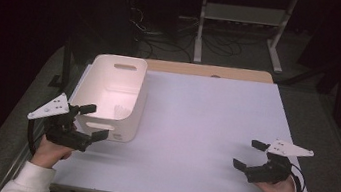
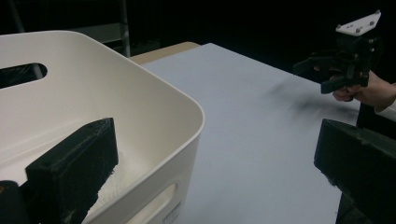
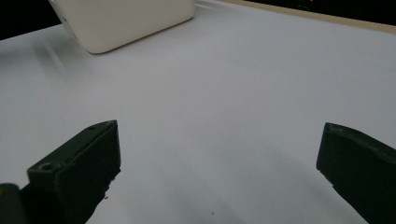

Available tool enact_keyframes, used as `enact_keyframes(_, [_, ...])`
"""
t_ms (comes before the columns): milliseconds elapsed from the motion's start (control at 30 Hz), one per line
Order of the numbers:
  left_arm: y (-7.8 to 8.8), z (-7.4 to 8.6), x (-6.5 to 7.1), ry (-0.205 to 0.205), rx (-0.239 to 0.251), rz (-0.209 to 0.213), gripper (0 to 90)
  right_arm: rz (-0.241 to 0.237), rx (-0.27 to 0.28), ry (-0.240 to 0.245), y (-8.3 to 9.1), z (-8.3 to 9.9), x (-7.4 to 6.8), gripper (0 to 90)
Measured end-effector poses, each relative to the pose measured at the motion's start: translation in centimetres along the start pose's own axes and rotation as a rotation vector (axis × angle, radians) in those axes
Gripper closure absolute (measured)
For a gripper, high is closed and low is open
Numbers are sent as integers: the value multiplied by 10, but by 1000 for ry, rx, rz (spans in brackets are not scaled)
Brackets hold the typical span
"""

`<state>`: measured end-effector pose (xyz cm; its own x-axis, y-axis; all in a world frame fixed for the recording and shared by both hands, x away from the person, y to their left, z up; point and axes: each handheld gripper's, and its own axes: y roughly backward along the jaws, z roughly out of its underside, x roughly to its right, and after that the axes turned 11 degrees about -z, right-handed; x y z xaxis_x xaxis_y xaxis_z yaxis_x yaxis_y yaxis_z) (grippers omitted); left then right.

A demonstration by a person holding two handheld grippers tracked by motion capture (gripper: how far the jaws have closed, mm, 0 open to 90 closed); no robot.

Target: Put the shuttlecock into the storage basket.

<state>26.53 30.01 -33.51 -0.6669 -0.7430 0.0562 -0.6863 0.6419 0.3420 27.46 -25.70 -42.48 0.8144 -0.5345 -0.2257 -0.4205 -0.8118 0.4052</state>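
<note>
Left black tongs spread wide at the near corner of a white plastic bin, right black tongs spread wide over the pale grey counter, nothing gripped.

A white table carries a white bin (far-left side).

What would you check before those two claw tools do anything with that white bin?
1. Left gripper open: ok, jaws spread wide, straddling the bin's near corner.
2. Right gripper open: ok, holding nothing.
3. Bin upright on the table: ok.
4. Bin contents: cannot tell; something pale lies inside, too unclear to name.
5. Path between right gripper and bin: ok, bare tabletop.
6. Left jaw clear of the rim: cannot tell; one jaw sits inside, contact unclear.
</note>
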Motion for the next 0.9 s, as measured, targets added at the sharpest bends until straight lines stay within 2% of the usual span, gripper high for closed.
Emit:
enact_keyframes(67, [0,3,0,5,12,10,0,2,0,3,0,0,1,0])
enact_keyframes(233, [3,8,-2,16,22,2,0,5,0,6,0,0,0,0])
enact_keyframes(367, [5,15,-1,24,38,18,0,6,-1,4,0,0,1,0])
enact_keyframes(400, [6,16,-2,11,24,26,0,6,-2,4,0,0,0,0])
enact_keyframes(433, [6,18,-2,17,32,28,0,5,-3,3,-1,0,0,0])
enact_keyframes(467, [7,20,-3,5,30,27,0,5,-4,6,-1,0,1,0])
enact_keyframes(600, [8,27,-4,32,66,33,0,6,-6,6,-1,0,1,0])
enact_keyframes(900, [5,38,-4,18,61,34,0,4,-9,3,-1,0,1,0])
